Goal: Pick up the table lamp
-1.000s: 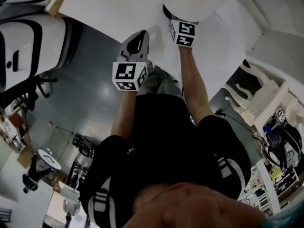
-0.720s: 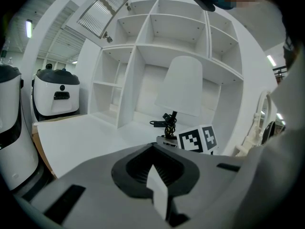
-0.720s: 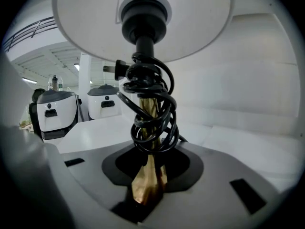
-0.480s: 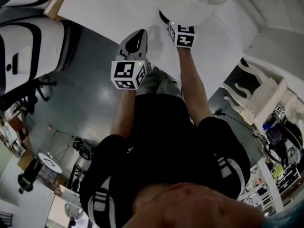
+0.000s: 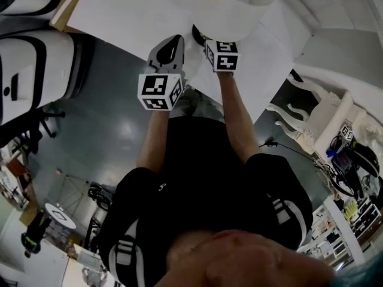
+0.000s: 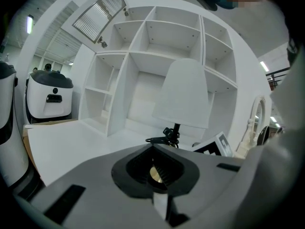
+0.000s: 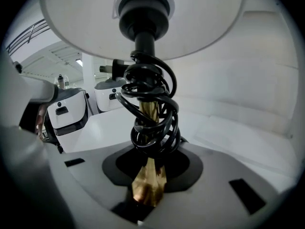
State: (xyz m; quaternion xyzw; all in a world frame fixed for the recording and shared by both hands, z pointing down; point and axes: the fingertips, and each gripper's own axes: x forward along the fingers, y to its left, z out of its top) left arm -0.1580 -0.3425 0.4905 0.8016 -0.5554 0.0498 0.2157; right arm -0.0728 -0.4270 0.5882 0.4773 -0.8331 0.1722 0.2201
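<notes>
- Table lamp (image 7: 143, 13): white shade on top, a brass stem (image 7: 148, 113) below it, and a black cord (image 7: 152, 104) coiled round the stem. It stands over the white tabletop (image 5: 131, 17), in front of the shelf unit (image 6: 143, 51).
- Right gripper (image 7: 147, 194): jaws closed on the lower brass stem, just under the cord coil. In the head view its marker cube (image 5: 221, 55) sits directly below the shade.
- Left gripper (image 6: 155, 168): jaws together with nothing between them. It is held near the tabletop's edge, left of the lamp and apart from it, pointing toward the shade.
- Shelf unit: white, with open compartments, behind the lamp.
- White machines (image 5: 30, 64): dark-trimmed housings on the grey floor, left of the tabletop.
- Whether the lamp's base touches the tabletop cannot be told.
</notes>
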